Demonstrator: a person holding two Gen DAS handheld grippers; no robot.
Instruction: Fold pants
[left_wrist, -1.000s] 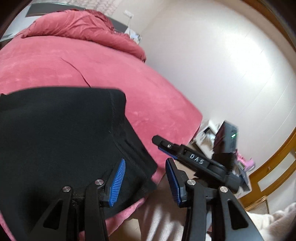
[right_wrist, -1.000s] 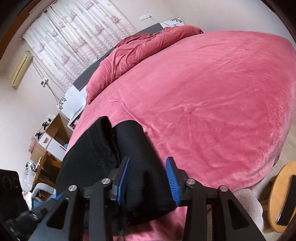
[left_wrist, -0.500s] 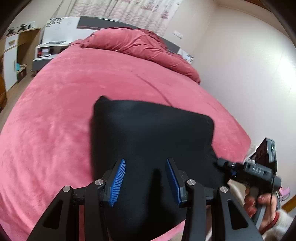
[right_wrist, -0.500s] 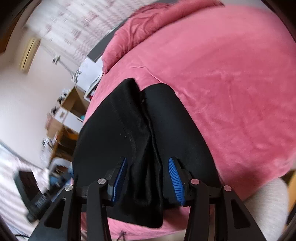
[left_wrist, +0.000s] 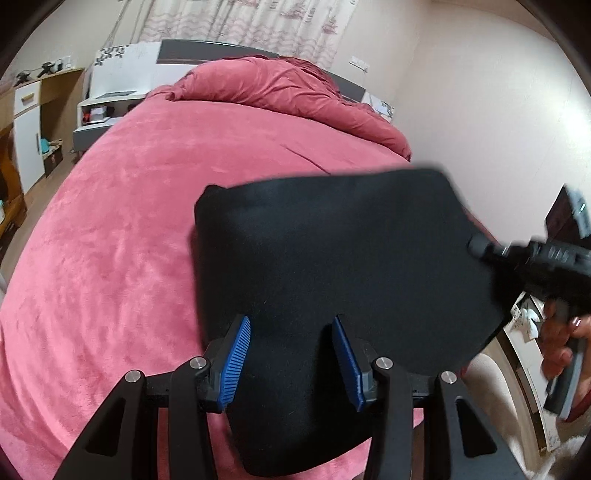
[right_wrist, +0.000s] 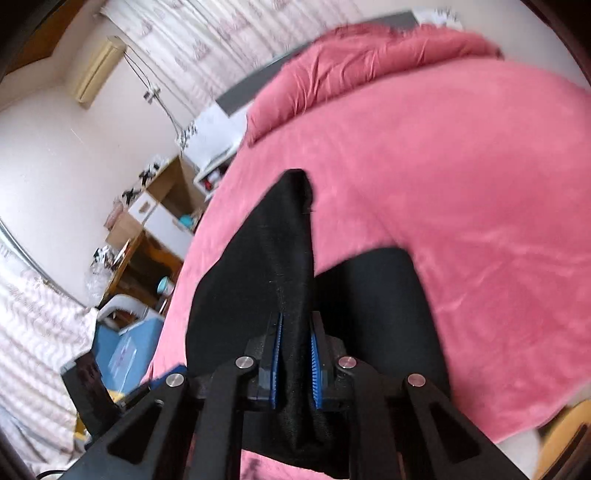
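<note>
Right gripper (right_wrist: 295, 363) closing, blue pads pinching a raised ridge of black pants (right_wrist: 295, 258), cloth bunched between them. Left gripper (left_wrist: 291, 360) opening, jaws well apart over the flat black fabric, pads (left_wrist: 236, 356) gripping nothing. Pants folded, lying on the near edge of the pink bed (left_wrist: 110, 240). Right hand (left_wrist: 565, 339) visible at the far side, holding its gripper.

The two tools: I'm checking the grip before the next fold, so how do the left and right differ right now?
The left tool stands open over the black pants, pads clear of the cloth; the right tool is closing, pinching a raised ridge of the pants. Both have blue ribbed pads and point down over the pink bed.
</note>
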